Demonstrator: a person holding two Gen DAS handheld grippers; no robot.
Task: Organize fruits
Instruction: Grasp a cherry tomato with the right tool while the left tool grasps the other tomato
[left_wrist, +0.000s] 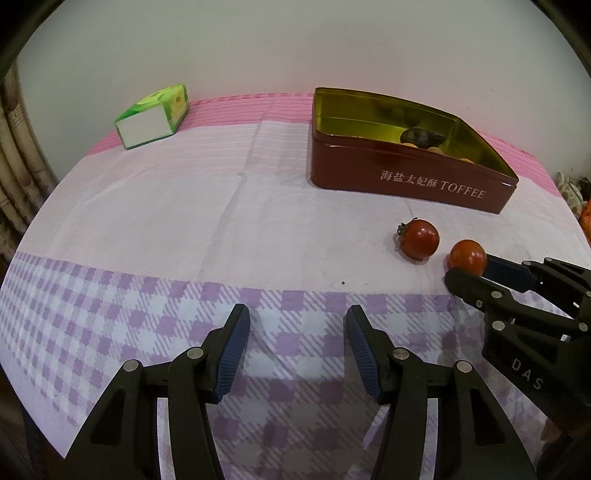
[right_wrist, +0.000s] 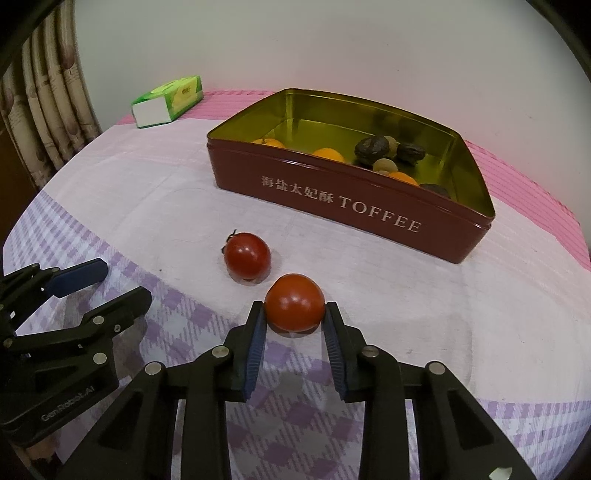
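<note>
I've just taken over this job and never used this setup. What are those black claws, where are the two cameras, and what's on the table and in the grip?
The black claws are two hand-held grippers, each with a camera looking along its fingers. The left-hand view shows the left gripper open over the checked tablecloth, holding nothing. The right-hand view shows the right gripper shut on a tomato that rests on the cloth. A second tomato with a stem lies loose just beyond it. Behind stands an open toffee tin holding oranges and dark fruits. A green tissue pack sits at the far edge.
</note>
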